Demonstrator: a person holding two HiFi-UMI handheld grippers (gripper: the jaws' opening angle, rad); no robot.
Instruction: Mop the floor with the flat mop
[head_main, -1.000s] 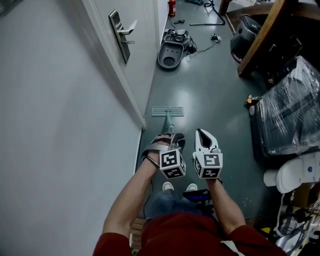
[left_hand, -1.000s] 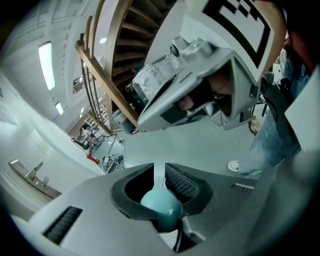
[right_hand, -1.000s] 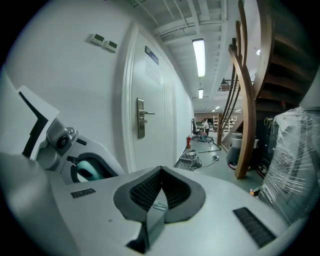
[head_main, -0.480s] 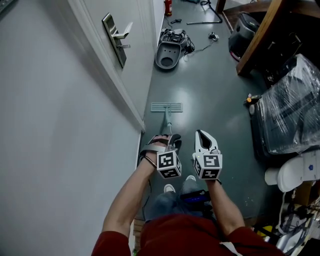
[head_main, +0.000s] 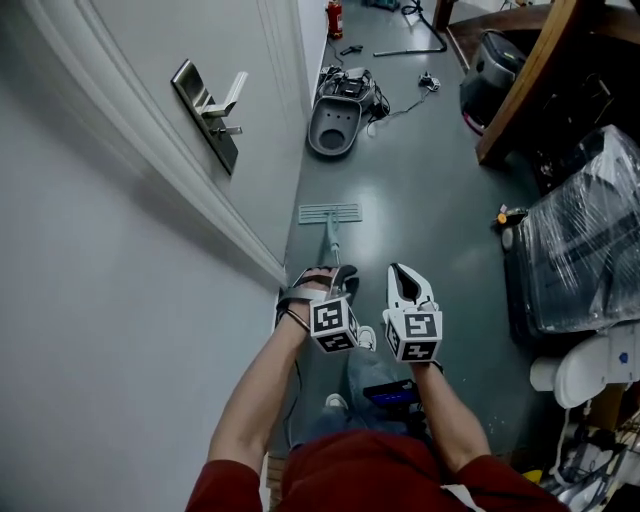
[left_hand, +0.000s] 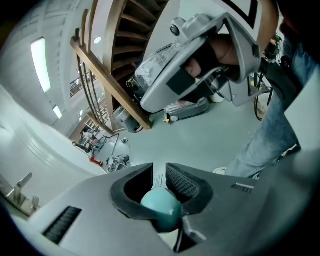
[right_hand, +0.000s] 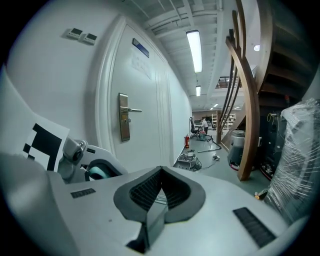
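The flat mop's pale head (head_main: 329, 213) lies on the grey-green floor close to the door wall. Its teal handle (head_main: 331, 240) runs back to my left gripper (head_main: 335, 274), which is shut on it. In the left gripper view the handle's rounded teal end (left_hand: 161, 206) sits gripped between the jaws of the left gripper (left_hand: 160, 180). My right gripper (head_main: 401, 272) hovers just right of the handle, shut and holding nothing; in the right gripper view the right gripper (right_hand: 161, 175) has its pads pressed together.
A white door with a metal lever handle (head_main: 215, 108) lines the left side. Ahead lie a grey tub with cables (head_main: 340, 112) and a red extinguisher (head_main: 334, 18). A wooden stair beam (head_main: 520, 80), a plastic-wrapped bundle (head_main: 585, 230) and a white object (head_main: 590, 360) crowd the right.
The mop head and both grippers have edged forward along the door wall, and the person's feet have stepped. Both grips look unchanged.
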